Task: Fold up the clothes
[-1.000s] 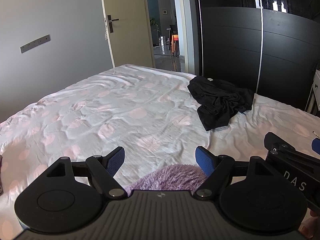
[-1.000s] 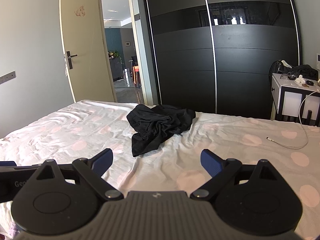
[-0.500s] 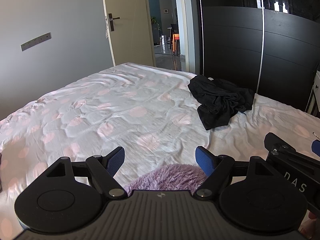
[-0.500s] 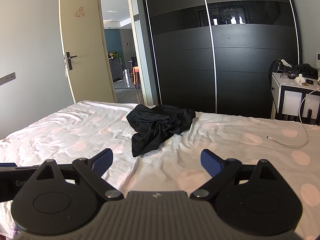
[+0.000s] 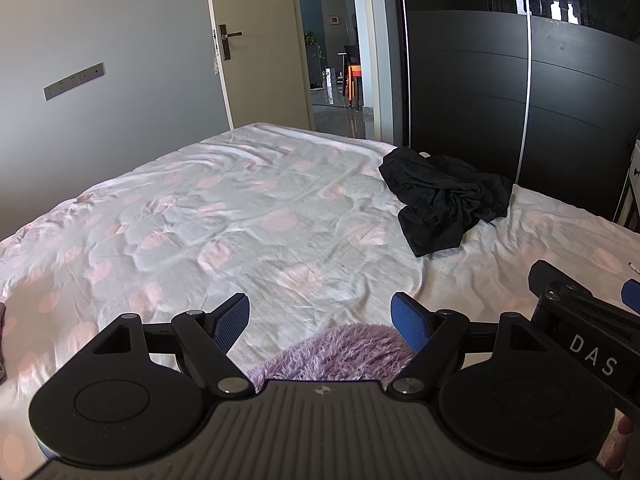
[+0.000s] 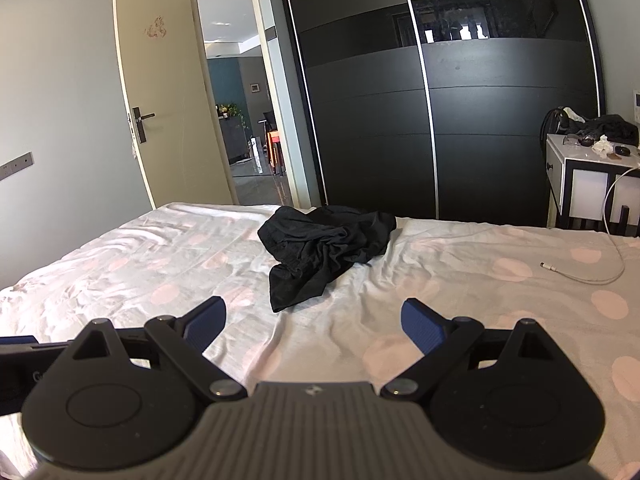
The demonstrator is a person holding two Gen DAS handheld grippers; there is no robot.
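Observation:
A crumpled black garment (image 5: 444, 200) (image 6: 326, 246) lies in a heap on the far side of the bed (image 5: 240, 216) (image 6: 460, 292), near the wardrobe. My left gripper (image 5: 320, 320) hovers open over the near part of the bed, well short of the garment, with nothing between its blue pads. A fluffy purple fabric (image 5: 336, 354) shows just under it. My right gripper (image 6: 314, 322) is open too and empty, pointing at the garment from a distance. Its body shows at the right edge of the left wrist view (image 5: 576, 320).
The bed has a pale sheet with pink dots. A black sliding wardrobe (image 6: 440, 100) stands behind it, an open door (image 6: 160, 100) at the left, a white nightstand (image 6: 592, 176) with clutter at the right. A white cable (image 6: 580, 276) lies on the sheet.
Both views have shifted only slightly. The garment has not moved and both grippers stay open.

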